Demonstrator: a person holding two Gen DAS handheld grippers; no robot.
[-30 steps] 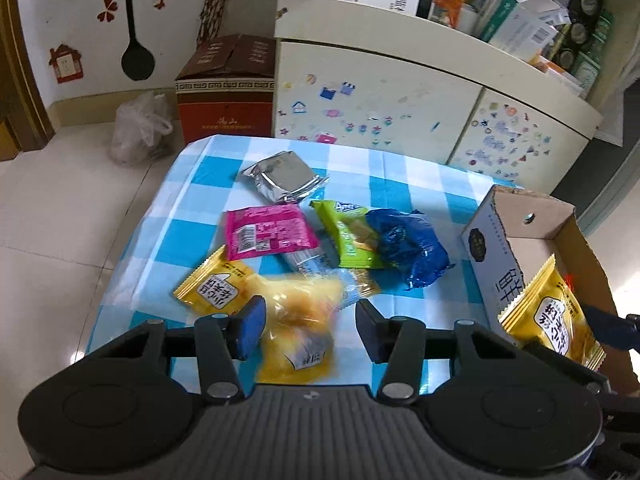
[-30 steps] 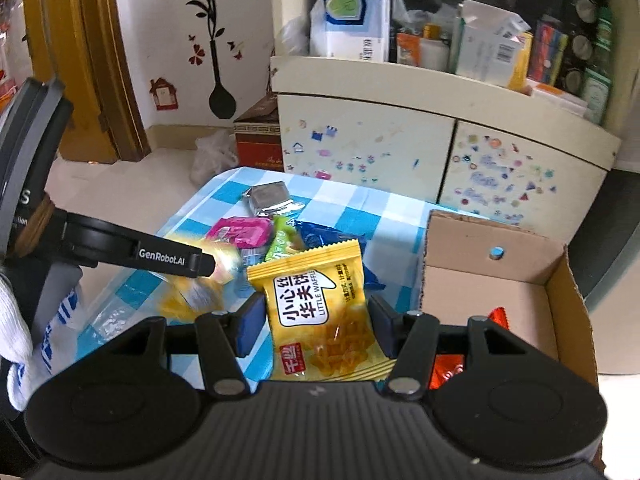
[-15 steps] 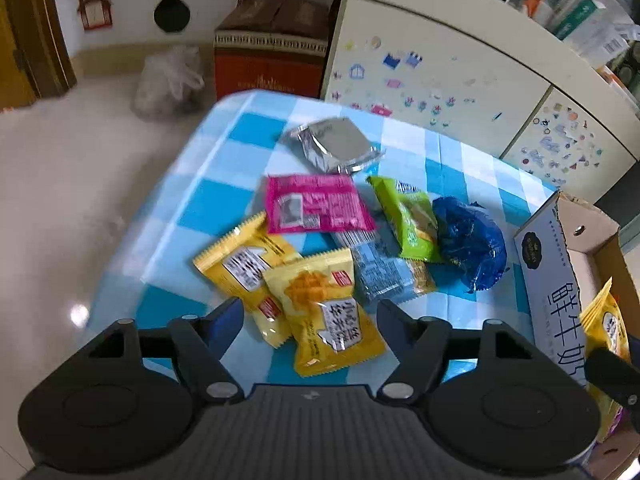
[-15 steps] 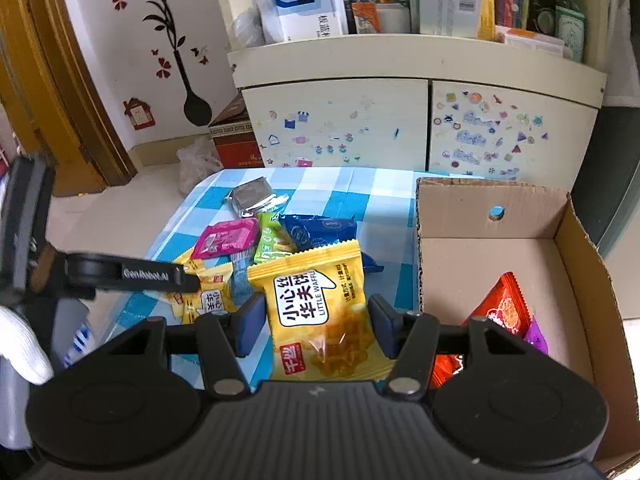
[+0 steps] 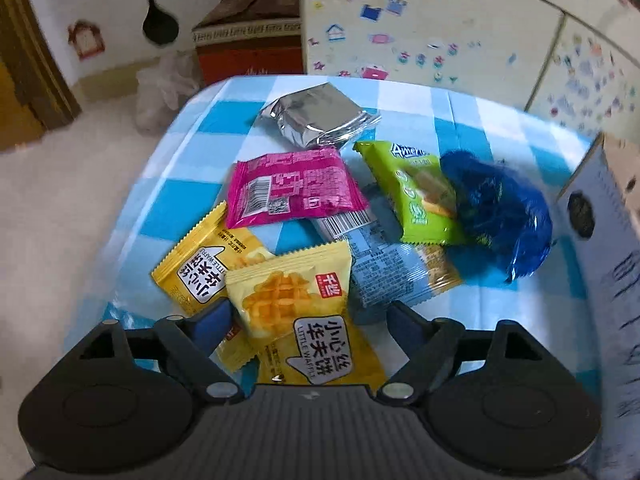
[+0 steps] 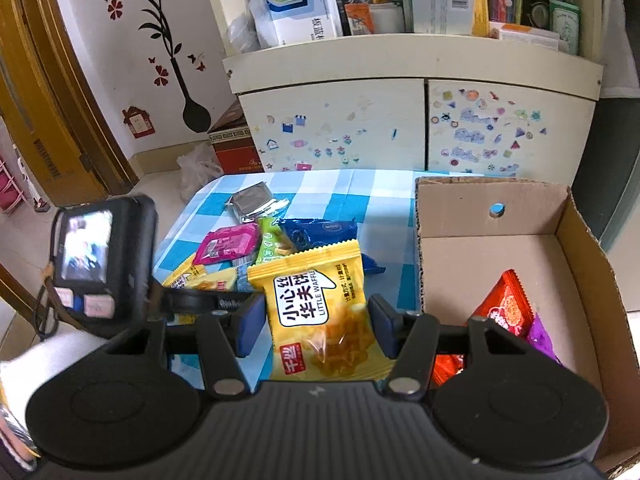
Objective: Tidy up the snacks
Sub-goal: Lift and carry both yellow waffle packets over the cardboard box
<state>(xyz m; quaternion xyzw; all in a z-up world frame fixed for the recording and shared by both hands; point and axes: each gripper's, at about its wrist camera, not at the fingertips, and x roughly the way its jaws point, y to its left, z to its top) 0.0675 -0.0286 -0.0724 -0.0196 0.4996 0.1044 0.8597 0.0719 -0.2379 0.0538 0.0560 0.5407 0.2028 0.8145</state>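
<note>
1. the right gripper (image 6: pixel 316 322) is clamped on a yellow waffle pack (image 6: pixel 320 312) between its pads, held above the table edge just left of the box (image 6: pixel 580 240).
2. the left gripper (image 5: pixel 308 320) stands fairly wide, its jaws having just been opening; a second waffle pack (image 5: pixel 300 312) lies loose on the table between them, not pressed.
3. a third waffle pack (image 5: pixel 200 268) sits just left of it, partly underneath.
4. further ahead lie a light blue pack (image 5: pixel 380 268), pink pack (image 5: pixel 292 188), green pack (image 5: pixel 420 192), blue pack (image 5: pixel 500 212) and, farthest, a silver pack (image 5: pixel 316 116).
5. in the box, right of the right gripper, an orange pack (image 6: pixel 504 308) and a purple pack (image 6: pixel 540 336) are already stowed.
6. judgement: early on; about two boxed, one in hand, seven still on the table.
</note>
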